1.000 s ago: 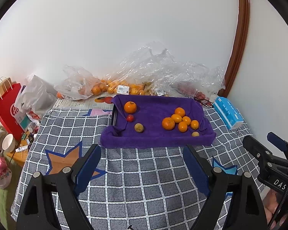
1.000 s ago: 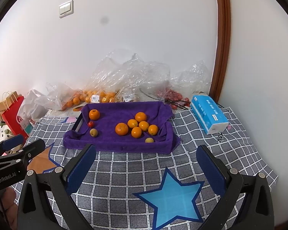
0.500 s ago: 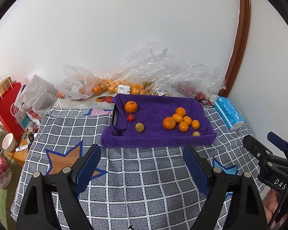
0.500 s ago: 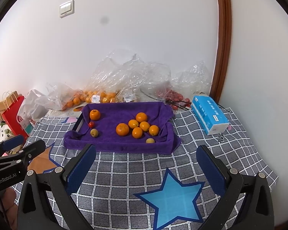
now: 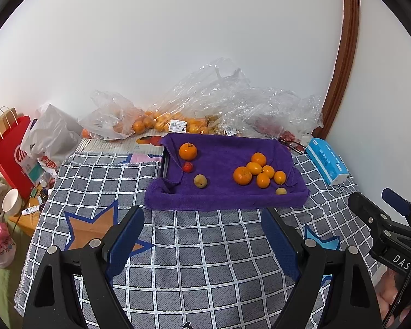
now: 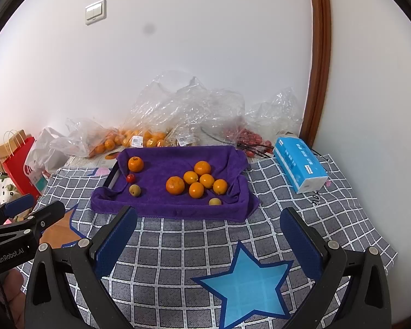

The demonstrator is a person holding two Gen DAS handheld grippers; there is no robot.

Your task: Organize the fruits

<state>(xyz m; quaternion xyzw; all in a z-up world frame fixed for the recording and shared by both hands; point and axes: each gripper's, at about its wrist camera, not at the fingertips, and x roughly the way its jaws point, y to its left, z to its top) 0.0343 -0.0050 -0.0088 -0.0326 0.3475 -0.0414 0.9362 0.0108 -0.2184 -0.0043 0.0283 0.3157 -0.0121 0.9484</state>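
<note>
Holding both tongs, left [image 5: 202, 235] and right [image 6: 208, 233], wide open and empty, I see bright oranges [image 6: 197, 182] clustered on a purple towel [image 6: 161, 200].

Purple towel [image 5: 227, 194] – thick terry cloth, matt, nappy. Checked cover [image 5: 205, 260] on counter – woven cloth, coarse grain, matt. Oranges [image 6: 197, 182] – waxy peel, faint sheen, finely dimpled. Small red fruit [image 6: 130, 177] glossy, smooth. Clear bags [image 5: 222, 101] – thin plastic film, crinkled, shiny. Tissue pack [image 6: 300, 168] – glossy plastic wrap. Red bag [image 5: 9, 153] – smooth paper. Door frame [image 6: 317, 54] – varnished wood. Wall [image 6: 205, 27] – matt paint.
</note>
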